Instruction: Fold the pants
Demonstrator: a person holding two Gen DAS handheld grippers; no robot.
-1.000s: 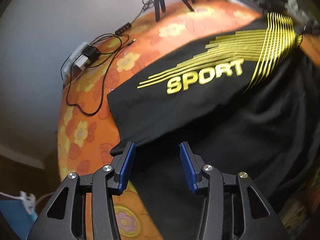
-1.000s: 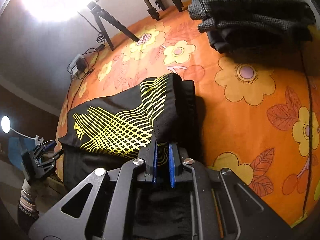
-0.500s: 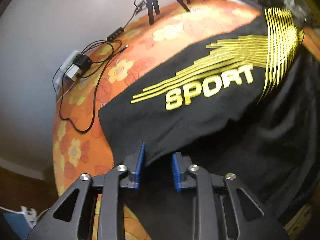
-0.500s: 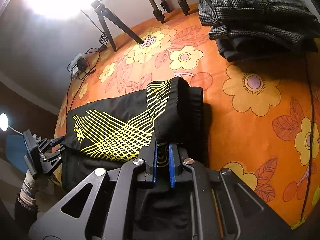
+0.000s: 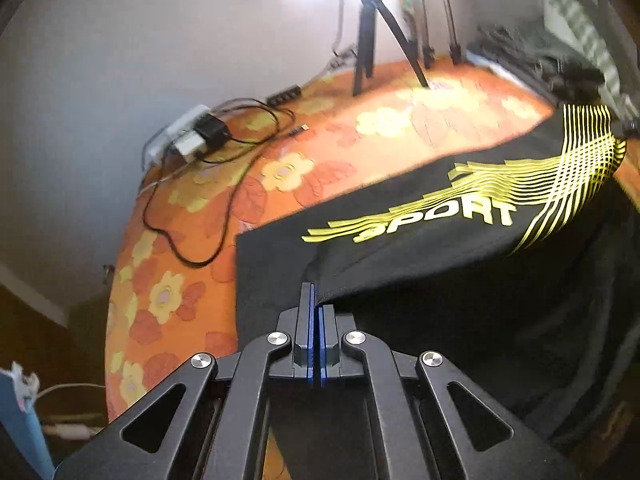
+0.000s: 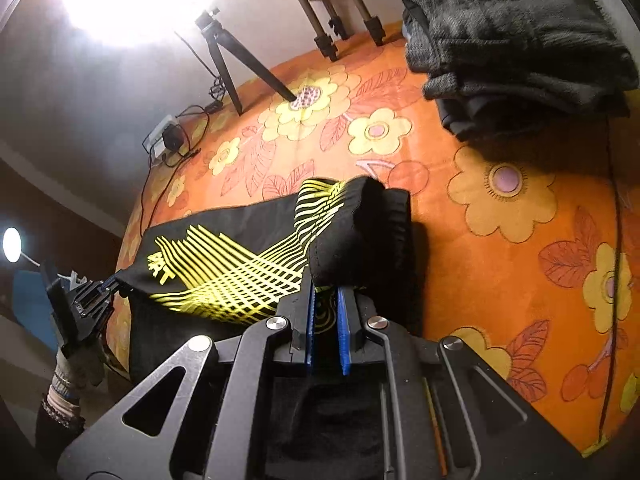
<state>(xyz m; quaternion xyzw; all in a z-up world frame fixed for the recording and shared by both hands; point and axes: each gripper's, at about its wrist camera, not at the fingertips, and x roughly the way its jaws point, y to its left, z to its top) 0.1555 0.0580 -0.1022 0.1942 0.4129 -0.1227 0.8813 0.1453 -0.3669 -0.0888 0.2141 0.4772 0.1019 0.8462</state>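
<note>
A big bed cover (image 6: 500, 240), orange with yellow flowers, fills most of both views. The black pants (image 5: 460, 280) lie on it near its front edge, with yellow stripes and yellow letters on top. One end of the pants is rolled over into a fat fold (image 6: 360, 224). The top layer of the pants is lifted off the layer under it, and there is a dark gap between them.

A pile of folded grey and dark clothes (image 6: 516, 32) sits at the far right corner of the cover, well apart from the pants. Black tripod legs (image 6: 240, 72) stand on the far edge. A white plug box with a black charger (image 5: 192, 136) and loose black wires lies near the far left edge.

The left gripper (image 5: 316, 300) has just been closing. Its blue pads are now pressed tight together, and they pinch the edge of the top layer of the pants at the left end. In the right view, a hand in a sleeve (image 6: 76, 368) holds that gripper.

The right gripper (image 6: 326, 300) is almost closed. A thick bit of the pants, just below the fat fold, is squeezed between its blue pads.
</note>
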